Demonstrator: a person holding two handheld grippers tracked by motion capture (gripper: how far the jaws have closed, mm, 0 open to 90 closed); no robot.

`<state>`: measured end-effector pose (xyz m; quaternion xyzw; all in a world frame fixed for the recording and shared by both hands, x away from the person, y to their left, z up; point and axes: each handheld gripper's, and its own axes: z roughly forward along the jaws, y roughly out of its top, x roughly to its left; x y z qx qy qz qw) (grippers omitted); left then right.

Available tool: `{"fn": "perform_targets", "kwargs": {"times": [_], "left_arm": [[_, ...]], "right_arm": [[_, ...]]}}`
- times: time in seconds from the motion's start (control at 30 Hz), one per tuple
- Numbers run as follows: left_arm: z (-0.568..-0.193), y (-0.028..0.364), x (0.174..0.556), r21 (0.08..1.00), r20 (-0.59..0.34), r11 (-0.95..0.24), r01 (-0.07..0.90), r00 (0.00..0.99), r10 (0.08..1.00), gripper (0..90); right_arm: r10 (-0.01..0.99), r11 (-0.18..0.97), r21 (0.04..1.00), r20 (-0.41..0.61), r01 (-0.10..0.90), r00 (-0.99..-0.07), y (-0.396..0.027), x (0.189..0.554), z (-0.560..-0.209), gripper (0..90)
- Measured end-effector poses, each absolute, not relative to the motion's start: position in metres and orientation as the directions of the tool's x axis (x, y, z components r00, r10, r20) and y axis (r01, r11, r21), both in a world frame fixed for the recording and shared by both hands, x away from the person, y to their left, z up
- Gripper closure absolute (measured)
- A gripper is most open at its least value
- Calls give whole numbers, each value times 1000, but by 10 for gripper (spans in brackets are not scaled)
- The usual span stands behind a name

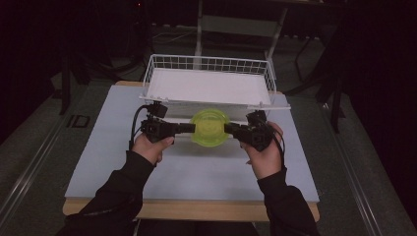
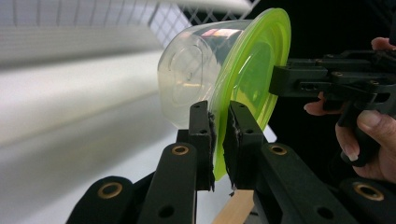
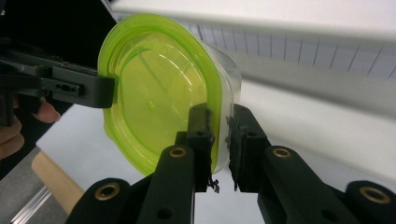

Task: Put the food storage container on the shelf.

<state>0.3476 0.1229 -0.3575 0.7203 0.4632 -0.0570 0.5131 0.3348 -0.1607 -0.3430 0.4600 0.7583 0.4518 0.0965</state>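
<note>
One white table [image 1: 196, 167] carries a white wire basket [image 1: 209, 64] at its far edge, and the basket's white floor looks bare. Just in front of the basket, a clear plastic tub [image 2: 191, 79] with a lime-green lid [image 1: 210, 128] is held on its side between both tools, its clear base pointing at the basket. No contents show through its wall. Left gripper [image 2: 218, 140] pinches the lid's rim on one side; right gripper [image 3: 219, 140] is clamped on the rim opposite.
</note>
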Motion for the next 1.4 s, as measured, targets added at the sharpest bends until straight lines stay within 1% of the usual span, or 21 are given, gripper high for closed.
{"fn": "perform_targets", "kwargs": {"times": [0.1, 0.13, 0.17, 0.27, 0.33, 0.37, 0.5, 0.57, 0.83, 0.9, 1.0, 1.13, 1.23, 1.33, 1.4], "left_arm": [[-340, 125, 355, 688, -557, -32, 725, 555, 618, 829], [-340, 125, 355, 688, -557, -32, 725, 555, 618, 829], [-330, 124, 360, 698, -546, -22, 716, 552, 630, 829], [-316, 125, 367, 703, -538, -13, 711, 544, 644, 830], [-316, 125, 367, 703, -538, -13, 711, 544, 644, 831], [-306, 125, 378, 700, -528, -16, 714, 533, 662, 831], [-297, 124, 391, 700, -516, -15, 714, 520, 681, 830], [-295, 124, 397, 693, -533, 6, 721, 507, 677, 830], [-293, 121, 426, 687, -532, 27, 726, 477, 699, 825], [-295, 121, 432, 680, -538, 35, 733, 466, 703, 824], [-302, 119, 440, 661, -557, 42, 750, 453, 696, 825], [-309, 121, 447, 653, -563, 46, 756, 445, 696, 822], [-309, 123, 452, 643, -571, 53, 764, 433, 697, 819], [-308, 125, 455, 641, -564, 53, 766, 423, 709, 815], [-308, 126, 458, 641, -564, 51, 766, 425, 708, 809]], "right_arm": [[788, 163, 780, 266, 604, -556, -157, 343, -327, 798], [790, 156, 779, 271, 607, -550, -156, 346, -322, 798], [792, 148, 780, 275, 608, -545, -155, 351, -317, 798], [795, 125, 776, 295, 619, -531, -154, 361, -308, 797], [797, 121, 776, 296, 619, -526, -153, 364, -304, 797], [805, 117, 772, 296, 625, -515, -150, 372, -299, 796], [821, 109, 766, 290, 634, -492, -144, 385, -292, 795], [827, 103, 762, 292, 639, -481, -143, 392, -289, 795], [839, 59, 736, 329, 674, -433, -141, 419, -284, 795], [844, 55, 732, 329, 679, -423, -141, 425, -285, 795], [842, 38, 709, 357, 704, -405, -144, 434, -290, 794], [847, 33, 697, 361, 717, -390, -142, 441, -296, 795], [841, 27, 684, 378, 729, -386, -142, 445, -295, 795], [848, 43, 679, 362, 733, -386, -138, 448, -292, 795], [843, 38, 659, 382, 751, -378, -136, 452, -291, 795]]}}
